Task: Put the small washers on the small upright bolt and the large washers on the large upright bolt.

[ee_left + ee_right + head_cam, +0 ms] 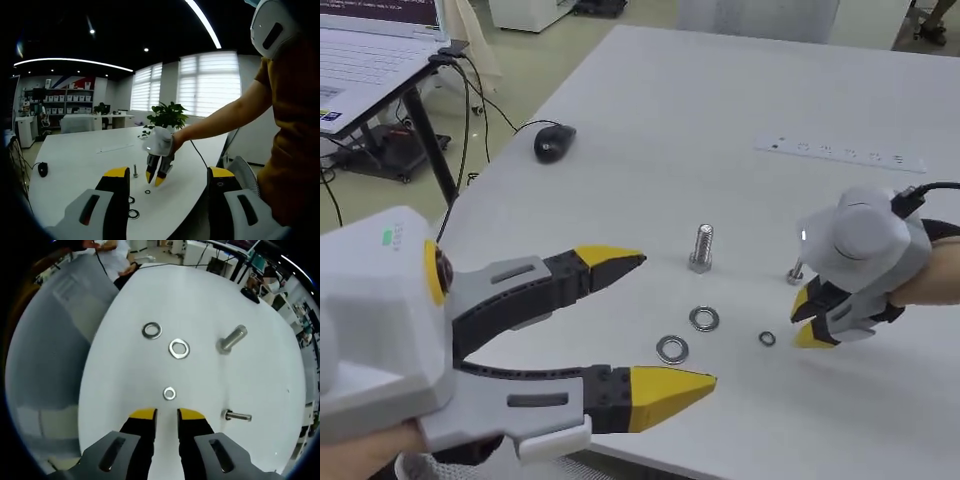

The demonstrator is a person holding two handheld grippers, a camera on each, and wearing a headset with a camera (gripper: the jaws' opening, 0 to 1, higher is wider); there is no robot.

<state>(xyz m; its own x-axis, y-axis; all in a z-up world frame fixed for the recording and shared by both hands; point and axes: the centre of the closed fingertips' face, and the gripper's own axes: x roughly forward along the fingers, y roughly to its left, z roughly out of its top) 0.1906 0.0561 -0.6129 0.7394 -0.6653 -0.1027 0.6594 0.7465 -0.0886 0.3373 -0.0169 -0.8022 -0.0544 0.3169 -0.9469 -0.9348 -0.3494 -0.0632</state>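
On the white table [650, 120] a large bolt [701, 248] and a small bolt [796, 270] stand upright. Two large washers [704, 319] [672, 349] and one small washer [767, 339] lie flat in front of them. My right gripper [802, 325] hangs just right of the small washer, jaws a little apart and holding nothing. In the right gripper view its tips [166, 415] sit just short of the small washer [169, 393], with the small bolt [237, 416] to the right. My left gripper [678, 320] is wide open near the table's front edge.
A black mouse [554, 142] with its cable lies at the far left of the table. A white power strip [840, 153] runs along the back right. A laptop [360, 60] stands on a side stand beyond the left edge.
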